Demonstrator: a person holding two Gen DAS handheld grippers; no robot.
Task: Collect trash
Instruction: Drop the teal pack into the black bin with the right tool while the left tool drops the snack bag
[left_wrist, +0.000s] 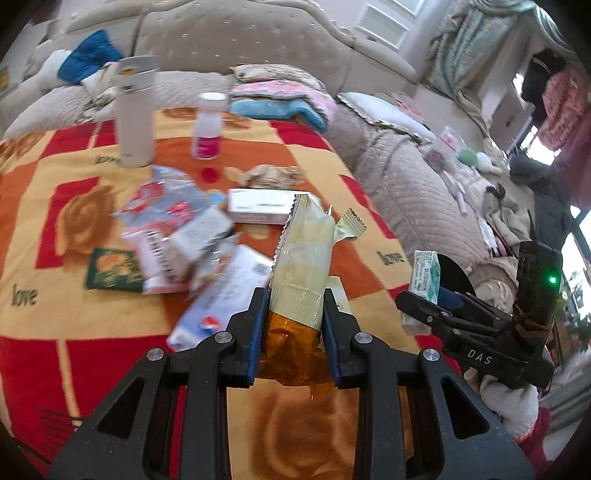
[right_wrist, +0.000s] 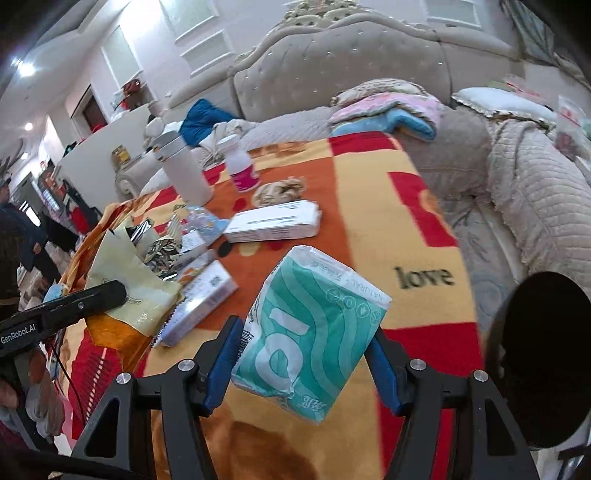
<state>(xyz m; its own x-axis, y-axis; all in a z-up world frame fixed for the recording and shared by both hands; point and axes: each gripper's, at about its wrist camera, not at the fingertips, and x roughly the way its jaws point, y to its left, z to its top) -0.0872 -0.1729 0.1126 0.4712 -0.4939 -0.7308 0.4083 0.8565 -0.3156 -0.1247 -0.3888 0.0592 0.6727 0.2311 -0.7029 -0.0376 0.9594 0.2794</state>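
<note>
My left gripper (left_wrist: 295, 295) is shut on a pale yellow and orange snack wrapper (left_wrist: 303, 258), held up above the blanket; the same wrapper (right_wrist: 129, 295) shows at the left of the right wrist view. My right gripper (right_wrist: 306, 332) is shut on a teal and white tissue pack (right_wrist: 310, 332), lifted off the blanket; that pack (left_wrist: 424, 291) appears at the right in the left wrist view. A black round bin opening (right_wrist: 543, 358) lies at the right edge. More trash lies on the red, orange and yellow blanket (left_wrist: 74, 206): several boxes and wrappers (left_wrist: 207, 258), a white carton (right_wrist: 273, 221).
A white flask (left_wrist: 135, 110) and a pink-labelled bottle (left_wrist: 208, 125) stand at the blanket's far side, with a crumpled tissue (left_wrist: 269, 173) near them. Folded towels (left_wrist: 280, 99) and a quilted beige sofa (right_wrist: 517, 184) lie behind. A person (right_wrist: 14, 236) stands at far left.
</note>
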